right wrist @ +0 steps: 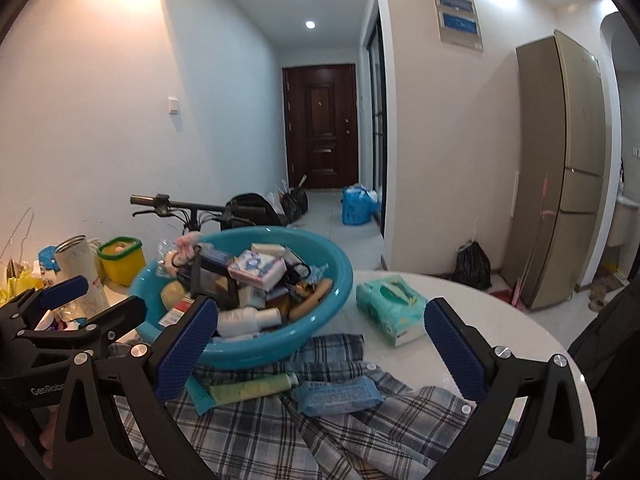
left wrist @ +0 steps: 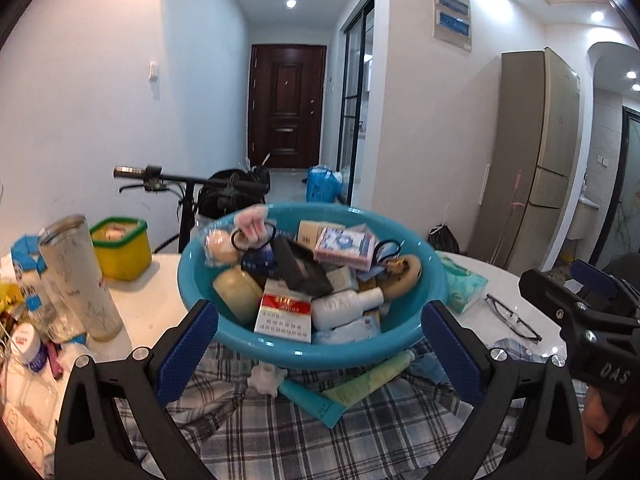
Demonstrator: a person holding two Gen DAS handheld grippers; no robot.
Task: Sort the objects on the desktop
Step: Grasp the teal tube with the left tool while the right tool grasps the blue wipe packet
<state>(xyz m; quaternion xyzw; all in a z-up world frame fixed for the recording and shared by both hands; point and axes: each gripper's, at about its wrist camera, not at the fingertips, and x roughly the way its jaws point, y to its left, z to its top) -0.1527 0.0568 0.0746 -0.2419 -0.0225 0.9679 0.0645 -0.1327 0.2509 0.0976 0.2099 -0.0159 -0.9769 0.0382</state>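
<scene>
1. Left tool (left wrist: 320,344) and right tool (right wrist: 320,340), both spread and empty, hover before the heaped blue basin (left wrist: 224,332).
2. Basin rests on loose plaid cloth (left wrist: 280,432); a nudge could tip it.
3. Glasses (left wrist: 512,318) right of the basin risk a knock.

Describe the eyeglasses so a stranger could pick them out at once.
Start at the big teal basin on the white table. Right of it lies a green tissue pack, and just beyond that the eyeglasses: dark thin frames, lying alone on bare tabletop, apart from the clutter.
</scene>
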